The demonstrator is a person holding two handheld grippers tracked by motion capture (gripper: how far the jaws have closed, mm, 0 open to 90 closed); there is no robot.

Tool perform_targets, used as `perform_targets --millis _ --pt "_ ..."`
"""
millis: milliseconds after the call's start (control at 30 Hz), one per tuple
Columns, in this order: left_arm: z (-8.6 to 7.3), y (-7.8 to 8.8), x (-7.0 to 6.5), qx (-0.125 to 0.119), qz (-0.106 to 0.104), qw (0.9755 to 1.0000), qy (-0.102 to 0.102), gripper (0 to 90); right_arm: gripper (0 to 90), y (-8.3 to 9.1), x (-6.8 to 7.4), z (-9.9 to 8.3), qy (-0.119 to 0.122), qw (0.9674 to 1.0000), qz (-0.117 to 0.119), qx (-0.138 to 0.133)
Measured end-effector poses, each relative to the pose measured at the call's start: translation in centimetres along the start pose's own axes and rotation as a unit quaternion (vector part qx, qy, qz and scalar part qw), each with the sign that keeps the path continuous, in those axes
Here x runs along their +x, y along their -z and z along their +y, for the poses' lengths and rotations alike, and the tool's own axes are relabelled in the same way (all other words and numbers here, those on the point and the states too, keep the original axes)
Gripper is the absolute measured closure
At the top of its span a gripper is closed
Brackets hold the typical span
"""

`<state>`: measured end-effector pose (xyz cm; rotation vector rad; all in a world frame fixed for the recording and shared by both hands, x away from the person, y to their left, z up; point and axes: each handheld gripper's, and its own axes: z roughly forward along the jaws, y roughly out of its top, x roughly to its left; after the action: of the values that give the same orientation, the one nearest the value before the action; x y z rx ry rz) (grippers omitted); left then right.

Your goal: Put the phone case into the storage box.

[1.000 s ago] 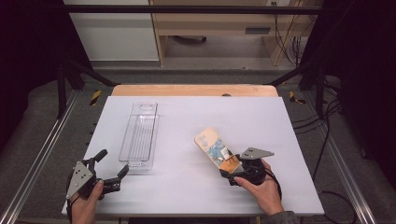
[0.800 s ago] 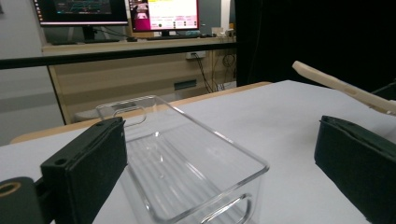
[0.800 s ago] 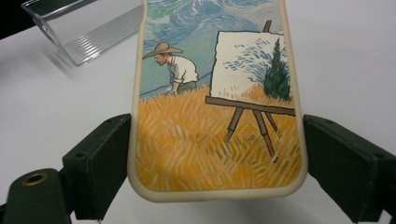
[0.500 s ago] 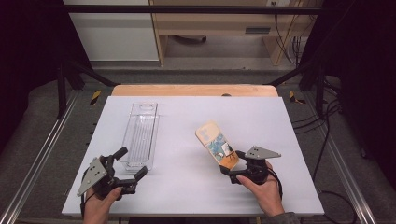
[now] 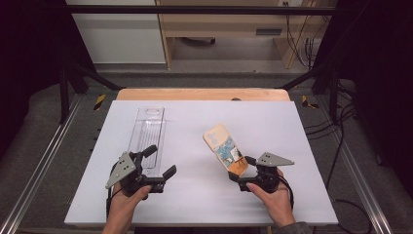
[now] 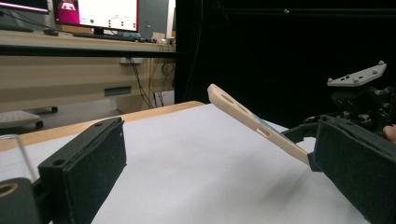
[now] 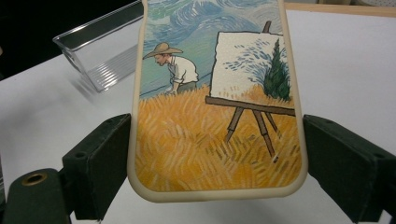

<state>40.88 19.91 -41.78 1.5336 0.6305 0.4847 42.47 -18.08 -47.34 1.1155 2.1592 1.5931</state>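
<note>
On my left, the left gripper [image 5: 158, 163] sits low over the near-left part of the white table [image 5: 292, 126], jaws spread wide with nothing between them. Its far jaw reaches up to the near end of the clear plastic tray [image 5: 147, 134], which lies lengthwise on the table, running away from me; I cannot tell whether the jaw touches it. In the left gripper view I see both black pads [image 6: 86, 163] apart, bare table between them, and past them the phone case [image 6: 254, 122] slanting up off the surface.

Moving right, the phone case [image 5: 225, 148] is well apart from the tray, near the table's middle, its printed side up and its far end raised. Its near end sits in the right gripper [image 5: 241, 176], held by my right hand [image 5: 270, 197]. In the right gripper view the jaws flank the case's [image 7: 217, 107] lower edges, pressed against both sides, with the painted field and easel facing the camera.
</note>
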Motion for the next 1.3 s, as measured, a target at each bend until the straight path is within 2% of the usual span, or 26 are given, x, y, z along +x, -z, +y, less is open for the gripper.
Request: perform_targets --millis 100,333,400,600,667,767,867,967,1100,1233,1300 --pt "0.4 -1.2 -0.2 0.007 -0.005 0.9999 -0.013 2.2 11.8 0.0 0.2 0.0 0.000 1.0000 0.005 -0.004" --pt "0.7 -3.0 -0.9 0.010 -0.017 0.9996 -0.020 2.3 11.8 -0.2 0.5 0.2 0.003 0.9999 0.009 -0.012" --pt "0.5 -3.3 -1.0 0.013 -0.019 0.9995 -0.020 2.7 11.8 -0.4 0.6 0.3 0.004 0.9998 0.010 -0.013" --pt "0.4 -3.1 -1.1 0.035 -0.018 0.9986 -0.037 3.3 11.8 -0.7 1.3 0.5 0.013 0.9997 0.017 -0.015" --pt "0.3 -3.0 -1.0 0.030 -0.018 0.9991 -0.023 4.0 11.8 -1.0 1.5 0.6 0.017 0.9996 0.018 -0.016" --pt "-0.1 -3.1 -0.9 0.035 -0.027 0.9989 -0.018 5.8 11.8 -1.3 1.9 0.8 0.021 0.9993 0.023 -0.019" --pt "-0.7 -3.2 -0.8 0.031 -0.043 0.9986 0.002 9.4 11.8 -1.5 2.3 0.9 0.029 0.9990 0.027 -0.019" --pt "-0.8 -3.3 -0.7 0.034 -0.046 0.9983 0.007 11.9 11.8 -1.8 2.8 0.9 0.037 0.9988 0.030 -0.016" --pt "-0.8 -3.7 -0.6 0.044 -0.053 0.9975 0.013 14.5 11.8 -2.0 3.4 1.1 0.047 0.9982 0.033 -0.017" --pt "-1.0 -4.1 -0.4 0.052 -0.061 0.9963 0.030 21.6 11.8 -2.2 3.9 1.2 0.054 0.9977 0.036 -0.021" --pt "-1.2 -4.3 -0.3 0.062 -0.069 0.9947 0.046 25.8 11.8 -2.4 4.2 1.3 0.058 0.9974 0.039 -0.020"
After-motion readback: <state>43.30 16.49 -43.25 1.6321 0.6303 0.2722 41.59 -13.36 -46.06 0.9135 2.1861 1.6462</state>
